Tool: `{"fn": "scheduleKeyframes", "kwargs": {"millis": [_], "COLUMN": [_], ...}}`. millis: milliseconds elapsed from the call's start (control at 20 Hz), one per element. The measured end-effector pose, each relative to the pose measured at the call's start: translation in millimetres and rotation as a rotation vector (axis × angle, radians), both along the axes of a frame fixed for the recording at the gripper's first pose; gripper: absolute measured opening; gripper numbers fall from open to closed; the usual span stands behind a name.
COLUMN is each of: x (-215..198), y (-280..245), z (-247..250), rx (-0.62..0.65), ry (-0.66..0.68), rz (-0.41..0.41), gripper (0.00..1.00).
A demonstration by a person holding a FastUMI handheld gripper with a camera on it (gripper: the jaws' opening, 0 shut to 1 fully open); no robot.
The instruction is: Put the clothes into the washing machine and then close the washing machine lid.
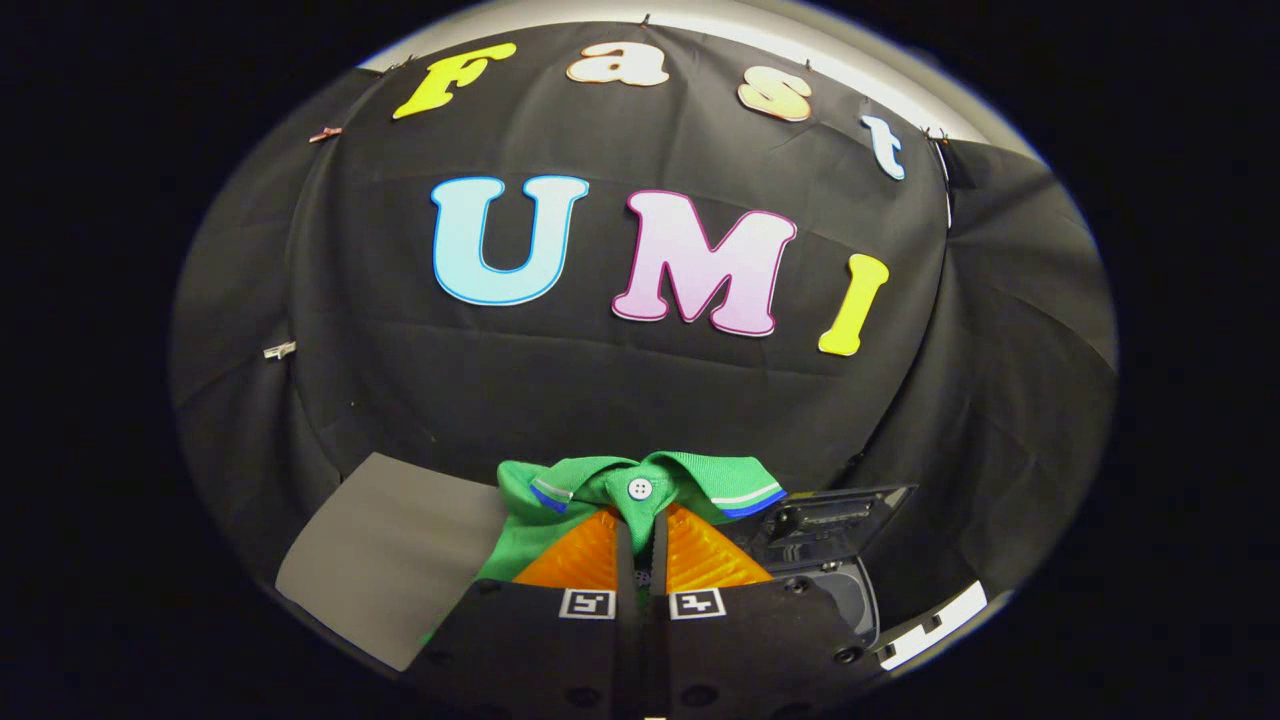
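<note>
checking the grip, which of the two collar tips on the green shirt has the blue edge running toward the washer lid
The collar tip on the open washing machine lid side; the other tip points toward the grey surface. The gripper is shut on the green shirt placket.

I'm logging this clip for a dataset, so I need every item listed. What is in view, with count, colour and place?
Shirt: one, green, with a collar edged in blue and white stripes and a white button at the placket; held up between the claw's fingers, in front of the booth wall.
Washing machine: one, dark, lid raised; beyond the fingers, beside and below the shirt.
Grey panel: one, grey, flat; beside the shirt, on the side away from the machine.
Booth wall: one, black cloth; behind everything.
Claw: one; its two fingers are closed on the shirt just below the collar button.
</note>
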State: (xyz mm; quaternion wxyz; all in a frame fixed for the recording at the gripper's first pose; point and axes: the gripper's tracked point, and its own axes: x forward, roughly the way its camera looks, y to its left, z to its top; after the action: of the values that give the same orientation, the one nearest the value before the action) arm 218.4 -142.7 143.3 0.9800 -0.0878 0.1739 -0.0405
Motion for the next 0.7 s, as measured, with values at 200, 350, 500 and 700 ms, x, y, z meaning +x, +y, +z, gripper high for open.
{"fn": "scheduleKeyframes", "kwargs": {"millis": [200,350,500,700], "x": [-6.2,-4.8,-3.8,4.4], "y": [-47.8,-81.6,-114.9,-157.5], "z": [-2.4,-4.2,-10.1,-17.3], "rx": [0.033,0.011,0.040,0.061], "ry": [0.026,0.020,0.033,0.011], "rz": [0.039,0.070,0.050,0.018], "gripper": [0.05,0.05,0.05,0.05]}}
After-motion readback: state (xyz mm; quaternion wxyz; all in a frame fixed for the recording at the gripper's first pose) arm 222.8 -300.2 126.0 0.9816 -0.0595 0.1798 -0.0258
